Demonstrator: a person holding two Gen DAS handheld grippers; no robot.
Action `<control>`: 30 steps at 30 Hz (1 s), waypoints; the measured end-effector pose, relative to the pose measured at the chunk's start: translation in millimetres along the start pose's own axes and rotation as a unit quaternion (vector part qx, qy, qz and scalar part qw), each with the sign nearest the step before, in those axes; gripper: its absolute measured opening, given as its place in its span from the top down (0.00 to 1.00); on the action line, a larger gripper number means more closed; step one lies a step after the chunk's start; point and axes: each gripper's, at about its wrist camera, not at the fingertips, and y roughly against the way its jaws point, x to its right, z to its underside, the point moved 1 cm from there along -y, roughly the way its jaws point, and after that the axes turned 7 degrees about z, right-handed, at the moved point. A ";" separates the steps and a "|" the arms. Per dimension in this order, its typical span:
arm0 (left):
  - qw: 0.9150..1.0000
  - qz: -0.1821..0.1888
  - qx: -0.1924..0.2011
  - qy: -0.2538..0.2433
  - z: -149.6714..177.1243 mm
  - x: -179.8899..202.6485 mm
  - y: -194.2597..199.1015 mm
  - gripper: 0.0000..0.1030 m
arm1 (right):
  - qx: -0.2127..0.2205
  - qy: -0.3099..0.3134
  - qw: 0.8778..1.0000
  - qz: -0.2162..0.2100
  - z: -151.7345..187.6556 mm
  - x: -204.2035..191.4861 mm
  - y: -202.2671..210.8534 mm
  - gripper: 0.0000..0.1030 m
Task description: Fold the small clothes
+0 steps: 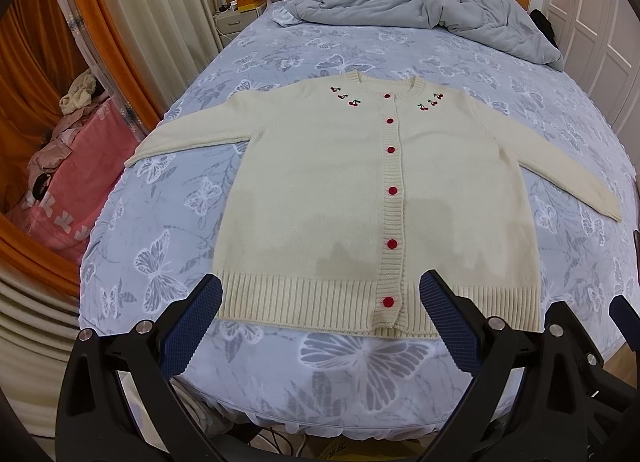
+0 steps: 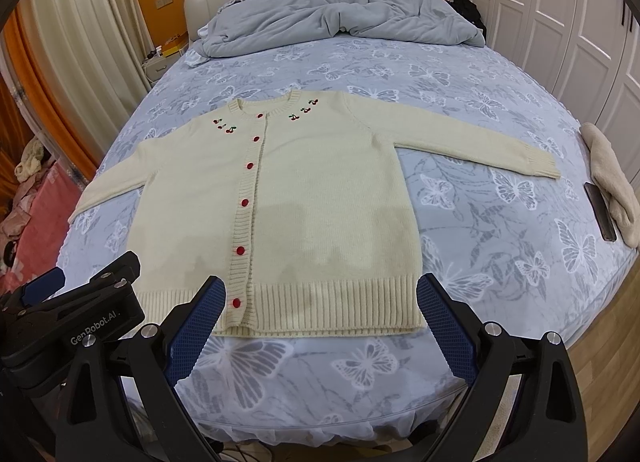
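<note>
cardigan (image 1: 352, 198) lies flat, face up, buttoned, both sleeves spread, on the bed (image 1: 280, 62) near the foot edge. left gripper (image 1: 320, 318) fingers spread wide, holding nothing, hanging above the ribbed hem (image 1: 304, 302); right gripper (image 2: 320, 318) likewise wide and empty over the hem's other side. risks, my read: the knit is thick and stretchy, so pinching one layer only would drag the front and skew the button placket (image 1: 394, 198); the hem sits close to the mattress edge, so a pull toward the operator could slide it off. phone (image 2: 600, 214) and beige cloth (image 2: 612, 182) by the right sleeve cuff (image 2: 540, 166) could snag. no containers in view. crumpled duvet (image 1: 420, 2) sits well apart at the headboard.
</note>
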 end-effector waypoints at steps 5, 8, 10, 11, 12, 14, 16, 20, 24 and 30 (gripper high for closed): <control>1.000 0.000 0.000 0.000 0.1 -0.7 0.4 0.07 | 0.000 0.000 1.000 0.000 0.0 -0.1 0.0 0.08; 1.000 0.000 0.000 0.001 -0.2 -1.4 0.6 0.07 | -0.001 -0.001 1.000 -0.001 0.1 0.2 -0.1 0.08; 1.000 -0.001 0.001 0.000 0.0 -1.0 0.6 0.07 | -0.001 0.000 1.000 0.000 0.2 -0.7 -0.5 0.08; 1.000 -0.003 0.001 -0.001 -0.1 -1.0 0.8 0.07 | -0.001 0.000 1.000 0.000 0.3 -0.7 -0.5 0.08; 1.000 -0.004 0.001 -0.002 -1.0 -1.7 1.3 0.07 | -0.002 0.000 1.000 0.000 0.6 -1.5 -1.0 0.08; 1.000 -0.006 0.000 -0.002 -2.7 -4.1 1.1 0.07 | -0.004 0.000 1.000 0.000 1.5 -3.2 -2.1 0.08; 1.000 -0.007 0.000 -0.002 -3.8 -3.7 1.4 0.07 | -0.004 0.000 1.000 0.000 1.7 -3.5 -2.5 0.08; 1.000 -0.009 0.000 -0.003 -3.4 -3.3 0.5 0.07 | -0.005 -0.002 1.000 -0.001 2.3 -3.8 -3.2 0.08; 1.000 -0.010 -0.001 -0.004 -4.3 -4.3 -1.4 0.07 | -0.008 -0.003 1.000 -0.002 3.2 -4.2 -5.9 0.08; 1.000 -0.014 -0.004 -0.005 -0.2 -0.5 -6.8 0.08 | -0.015 -0.004 1.000 -0.004 3.1 -3.8 -14.5 0.08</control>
